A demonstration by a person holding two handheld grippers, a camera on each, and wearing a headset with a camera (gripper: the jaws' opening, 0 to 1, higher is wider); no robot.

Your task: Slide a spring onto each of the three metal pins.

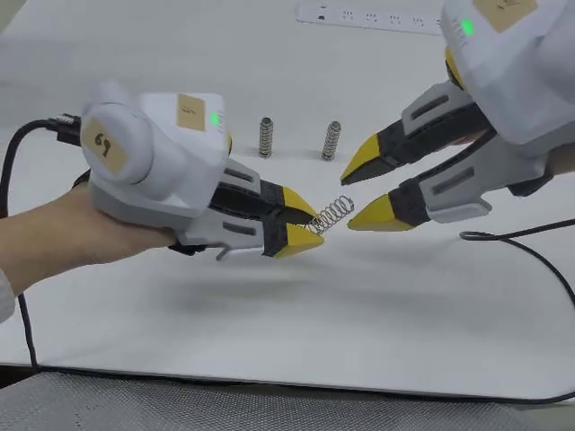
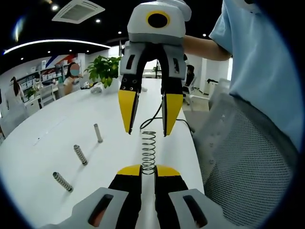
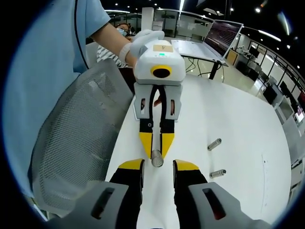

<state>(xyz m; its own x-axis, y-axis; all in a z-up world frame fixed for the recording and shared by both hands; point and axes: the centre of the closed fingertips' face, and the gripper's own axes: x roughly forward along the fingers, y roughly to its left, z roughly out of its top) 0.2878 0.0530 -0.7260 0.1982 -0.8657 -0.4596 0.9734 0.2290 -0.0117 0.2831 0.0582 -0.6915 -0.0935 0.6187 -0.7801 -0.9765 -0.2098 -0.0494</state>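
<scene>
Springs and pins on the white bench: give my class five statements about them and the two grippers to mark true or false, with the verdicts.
1. The left gripper is shut on a loose spring. True.
2. The right gripper is clamped on that same spring. False: its jaws stand open, close to the spring's free end.
3. Two pins already carry springs. True.
4. Every pin carries a spring. False: the third pin stands bare.
5. A power strip lies at the far side of the bench. True.
</scene>
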